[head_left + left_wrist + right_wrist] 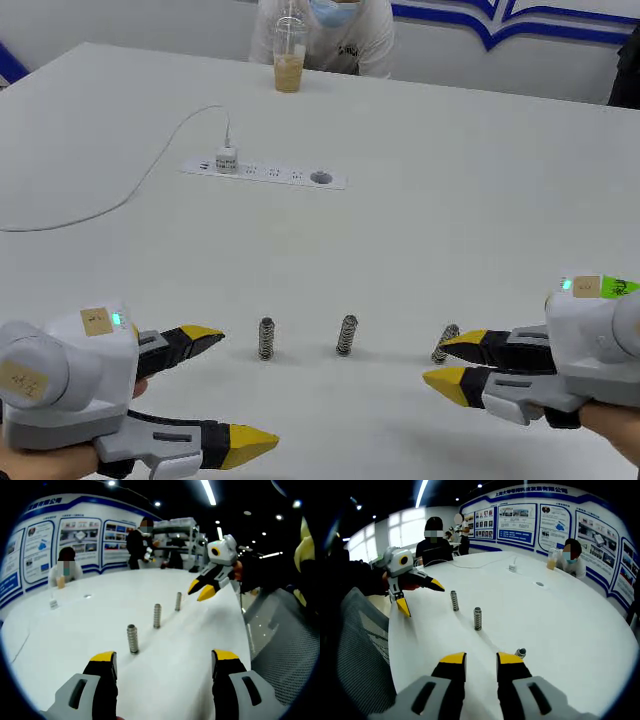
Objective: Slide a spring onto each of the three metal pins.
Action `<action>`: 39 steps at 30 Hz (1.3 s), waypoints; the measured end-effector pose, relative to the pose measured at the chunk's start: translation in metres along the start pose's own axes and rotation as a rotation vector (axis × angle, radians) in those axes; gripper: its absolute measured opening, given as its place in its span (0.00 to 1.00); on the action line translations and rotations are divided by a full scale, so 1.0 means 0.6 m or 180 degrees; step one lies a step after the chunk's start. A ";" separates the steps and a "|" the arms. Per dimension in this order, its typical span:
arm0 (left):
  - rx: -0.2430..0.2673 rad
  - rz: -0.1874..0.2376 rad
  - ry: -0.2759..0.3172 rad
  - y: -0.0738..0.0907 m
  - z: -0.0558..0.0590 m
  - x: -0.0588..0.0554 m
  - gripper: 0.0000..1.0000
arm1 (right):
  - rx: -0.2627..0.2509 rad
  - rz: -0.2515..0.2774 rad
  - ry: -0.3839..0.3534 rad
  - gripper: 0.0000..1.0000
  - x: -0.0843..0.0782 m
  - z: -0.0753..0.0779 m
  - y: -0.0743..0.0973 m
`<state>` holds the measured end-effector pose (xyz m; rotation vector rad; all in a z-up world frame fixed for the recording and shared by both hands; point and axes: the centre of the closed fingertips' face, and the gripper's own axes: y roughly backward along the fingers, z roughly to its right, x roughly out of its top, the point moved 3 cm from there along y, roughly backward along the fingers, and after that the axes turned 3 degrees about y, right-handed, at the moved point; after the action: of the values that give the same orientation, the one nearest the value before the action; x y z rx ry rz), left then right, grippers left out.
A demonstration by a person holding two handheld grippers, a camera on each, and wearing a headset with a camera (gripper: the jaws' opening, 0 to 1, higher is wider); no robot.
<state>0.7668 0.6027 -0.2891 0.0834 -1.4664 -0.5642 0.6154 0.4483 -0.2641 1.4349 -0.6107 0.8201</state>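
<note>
Jaws of the left gripper (228, 387) are standing wide apart and are gripping nothing. The left hand (45, 463) is holding this gripper low over the white table (420, 250) at the near left. The gripper is pointing right, with its upper jaw tip aiming toward the row of springs.

Jaws of the right gripper (455, 360) are standing only a narrow gap apart, and they too are gripping nothing. The right hand (612, 425) is holding it low at the near right, pointing left, roughly level with the table.

3 springs are standing in 1 row between the 2 grippers. The left spring (266, 338) and the middle spring (346, 334) are standing upright, well apart from both grippers. The right spring (446, 343) is leaning slightly and is sitting just beside the upper jaw tip of the right gripper. In the right gripper view a plain metal tip is showing at its top. Whether they are touching cannot be told.

Farther back, a power strip (265, 172) is lying flat with a white cable (120, 200) trailing left. A cup (289, 60) is standing at the far edge in front of a seated person (345, 40).
</note>
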 end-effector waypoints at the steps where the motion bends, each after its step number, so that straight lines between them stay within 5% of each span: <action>1: 0.0000 0.0000 0.0000 0.000 0.000 0.000 0.79 | -0.0007 0.0003 0.0006 0.25 -0.003 0.002 0.004; 19: -0.0004 -0.0013 0.0001 -0.002 0.003 0.000 0.79 | -0.0119 0.0089 -0.0037 0.39 -0.037 0.028 0.036; 39: 0.0005 -0.0011 0.0016 -0.002 0.007 0.002 0.79 | -0.0090 0.0233 0.0066 0.60 -0.050 0.026 0.040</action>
<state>0.7621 0.6023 -0.2882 0.0885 -1.4622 -0.5652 0.5803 0.4283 -0.2719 1.3834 -0.6598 0.8797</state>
